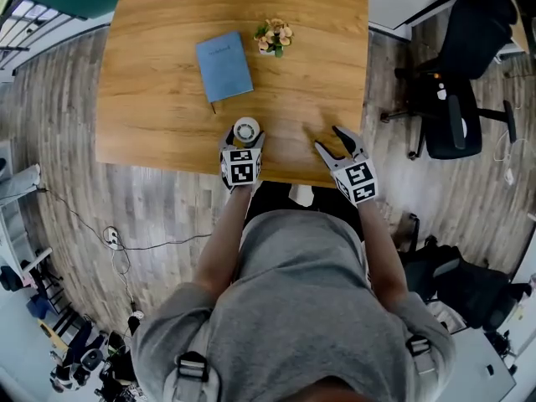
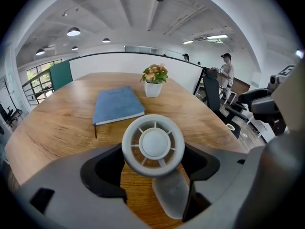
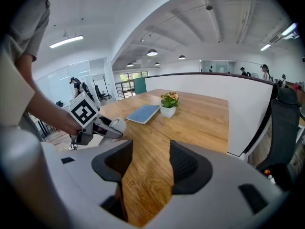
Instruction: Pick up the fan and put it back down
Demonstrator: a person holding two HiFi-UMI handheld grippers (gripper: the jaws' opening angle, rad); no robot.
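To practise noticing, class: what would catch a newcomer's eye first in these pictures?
A white round fan sits between the left gripper's jaws at the wooden table's near edge. Beyond it lie a blue notebook and a small potted plant.

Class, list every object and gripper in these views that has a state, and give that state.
left gripper: shut on the fan
fan: clamped at its round head between those jaws
right gripper: open, nothing between its jaws
notebook: closed, flat on the table
potted plant: upright on the table
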